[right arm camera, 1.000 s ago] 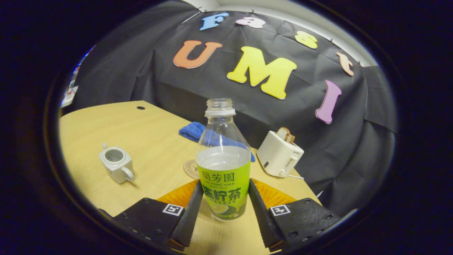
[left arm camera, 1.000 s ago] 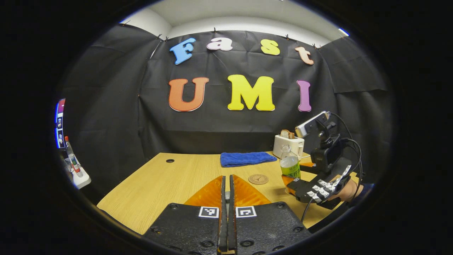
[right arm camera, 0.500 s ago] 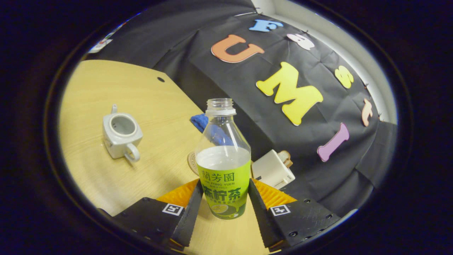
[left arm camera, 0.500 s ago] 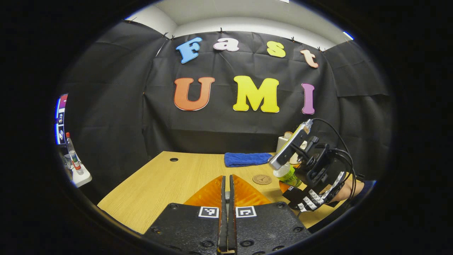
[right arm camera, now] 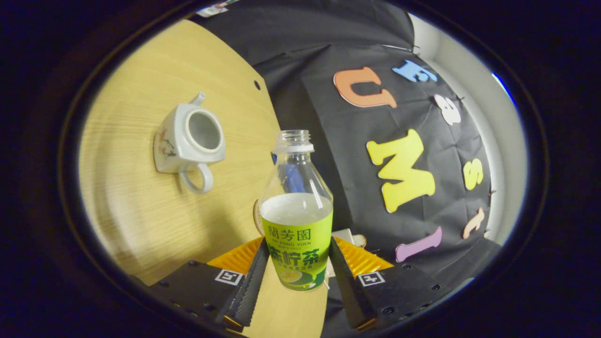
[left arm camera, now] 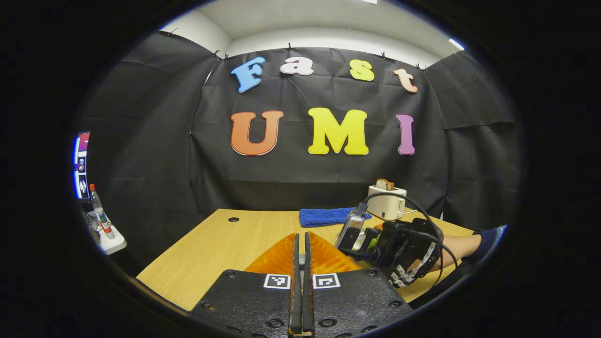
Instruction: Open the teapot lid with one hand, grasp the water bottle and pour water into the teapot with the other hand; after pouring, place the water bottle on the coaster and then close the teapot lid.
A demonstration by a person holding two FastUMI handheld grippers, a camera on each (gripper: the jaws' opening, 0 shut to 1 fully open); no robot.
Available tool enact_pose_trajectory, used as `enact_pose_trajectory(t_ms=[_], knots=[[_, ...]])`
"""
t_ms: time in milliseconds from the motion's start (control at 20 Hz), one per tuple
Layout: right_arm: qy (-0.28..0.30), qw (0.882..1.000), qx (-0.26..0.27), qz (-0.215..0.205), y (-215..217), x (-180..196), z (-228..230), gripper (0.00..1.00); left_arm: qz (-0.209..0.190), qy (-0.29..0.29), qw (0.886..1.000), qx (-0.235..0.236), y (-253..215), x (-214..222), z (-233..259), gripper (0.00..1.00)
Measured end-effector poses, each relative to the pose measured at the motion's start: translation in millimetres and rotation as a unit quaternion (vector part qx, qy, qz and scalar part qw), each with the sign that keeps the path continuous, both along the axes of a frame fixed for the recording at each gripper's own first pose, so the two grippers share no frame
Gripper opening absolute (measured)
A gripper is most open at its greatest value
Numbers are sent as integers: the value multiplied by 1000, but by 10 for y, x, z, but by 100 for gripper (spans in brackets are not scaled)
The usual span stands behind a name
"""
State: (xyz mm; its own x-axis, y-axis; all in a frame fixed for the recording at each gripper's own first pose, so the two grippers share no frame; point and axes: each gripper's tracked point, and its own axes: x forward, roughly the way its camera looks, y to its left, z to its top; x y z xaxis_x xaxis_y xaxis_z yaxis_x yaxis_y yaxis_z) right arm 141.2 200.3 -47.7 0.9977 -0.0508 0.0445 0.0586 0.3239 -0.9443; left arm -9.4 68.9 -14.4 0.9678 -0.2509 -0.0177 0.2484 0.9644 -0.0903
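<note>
I judge the pour to be the step in hand: the lid is off, and I'm carrying the bottle over toward the pot.

On my left, the left hand-held gripper has its fingers pressed together at the bottom of the left gripper view, and I can't make out anything between them — whether the lid sits there I cannot tell.

In the right gripper view, the teapot stands open on the worktop, up and to the left of the bottle's mouth and still apart from it, spout pointing away and handle toward me.

To the right of that, the right hand-held gripper is pinching the water bottle across its label, one finger on each side. The bottle is uncapped, about half full, and tipped well over toward the pot side.

Next I'd need to bring the neck right over the opening before tipping further — otherwise the water lands on the worktop.
</note>
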Motion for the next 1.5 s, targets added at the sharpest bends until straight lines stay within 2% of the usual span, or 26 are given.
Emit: enact_pose_trajectory(t_ms=[300,500,900,1100,1300,1500], knots=[[-47,991,-124,14,184,-34,107,75,3,1,1000,-14,93,-33,10,3],[-62,984,-166,10,212,-41,140,75,6,-3,1000,-15,149,-41,40,3],[-122,955,-271,3,260,-52,356,75,0,-5,1000,-21,144,-65,69,3],[-137,945,-298,0,270,-63,402,73,-1,-2,1000,-22,146,-51,44,3],[-170,928,-332,-5,263,-99,491,74,0,1,1000,-23,161,-28,36,3],[-191,918,-347,0,318,-87,577,75,-2,0,1000,-23,152,-38,39,3]])
